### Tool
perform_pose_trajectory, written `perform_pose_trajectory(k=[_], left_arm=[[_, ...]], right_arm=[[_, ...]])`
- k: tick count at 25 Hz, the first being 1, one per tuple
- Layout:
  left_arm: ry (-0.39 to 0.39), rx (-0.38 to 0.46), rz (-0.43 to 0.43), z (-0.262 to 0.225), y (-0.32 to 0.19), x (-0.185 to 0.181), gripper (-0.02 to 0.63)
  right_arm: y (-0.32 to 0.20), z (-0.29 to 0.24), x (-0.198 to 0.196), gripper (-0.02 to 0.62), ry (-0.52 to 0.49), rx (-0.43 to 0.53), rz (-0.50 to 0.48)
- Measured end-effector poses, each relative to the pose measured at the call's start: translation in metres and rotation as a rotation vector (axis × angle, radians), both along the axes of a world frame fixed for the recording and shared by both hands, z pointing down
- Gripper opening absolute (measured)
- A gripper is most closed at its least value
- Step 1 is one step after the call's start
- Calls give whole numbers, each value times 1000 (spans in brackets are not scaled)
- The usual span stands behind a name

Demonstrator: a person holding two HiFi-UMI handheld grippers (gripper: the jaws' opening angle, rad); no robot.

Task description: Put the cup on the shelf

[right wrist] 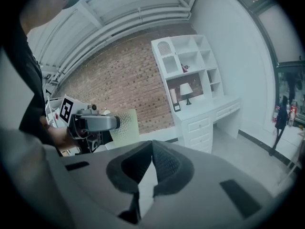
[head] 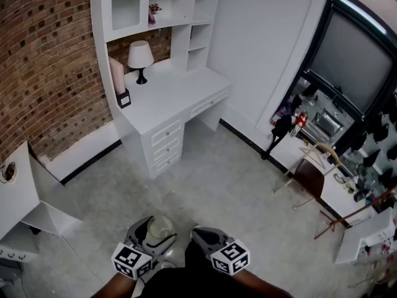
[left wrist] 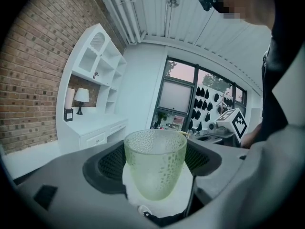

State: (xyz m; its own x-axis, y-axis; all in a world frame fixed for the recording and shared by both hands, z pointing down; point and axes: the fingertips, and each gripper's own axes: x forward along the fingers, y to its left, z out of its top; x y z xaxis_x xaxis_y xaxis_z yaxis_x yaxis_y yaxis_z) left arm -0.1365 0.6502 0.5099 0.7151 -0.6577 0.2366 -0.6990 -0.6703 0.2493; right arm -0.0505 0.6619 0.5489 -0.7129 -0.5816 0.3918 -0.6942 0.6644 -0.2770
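Left gripper [head: 155, 231] clamps the cup [left wrist: 155, 166] at mid-body, probably light, stiff, slippery; right gripper [right wrist: 152, 149] jaws pressed together, empty.

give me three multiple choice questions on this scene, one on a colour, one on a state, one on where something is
1. What colour is the cup?
A red
B pale green
C black

2. How is the right gripper?
A shut on the cup
B wide open
C shut and empty

3. Where is the lamp?
A on the desk
B inside the cup
C in the right gripper

Answers:
1 B, the left gripper view shows pale green dimpled glass.
2 C, its jaws meet with nothing between them.
3 A, it stands on the white desk top.
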Motion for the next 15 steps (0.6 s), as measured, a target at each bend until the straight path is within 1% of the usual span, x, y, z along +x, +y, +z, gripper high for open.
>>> perform_pose_trajectory(k=[4, 8, 15], left_arm=[[-12, -14, -9, 6, -26, 5, 377], [-29, -12, -16, 6, -63, 12, 377], [-34, 67, -18, -21, -153, 45, 377]], right_arm=[[-35, 4, 7, 5, -27, -9, 13], [-79, -3, 15, 5, -49, 12, 12], [-170, -20, 43, 5, -71, 62, 9]])
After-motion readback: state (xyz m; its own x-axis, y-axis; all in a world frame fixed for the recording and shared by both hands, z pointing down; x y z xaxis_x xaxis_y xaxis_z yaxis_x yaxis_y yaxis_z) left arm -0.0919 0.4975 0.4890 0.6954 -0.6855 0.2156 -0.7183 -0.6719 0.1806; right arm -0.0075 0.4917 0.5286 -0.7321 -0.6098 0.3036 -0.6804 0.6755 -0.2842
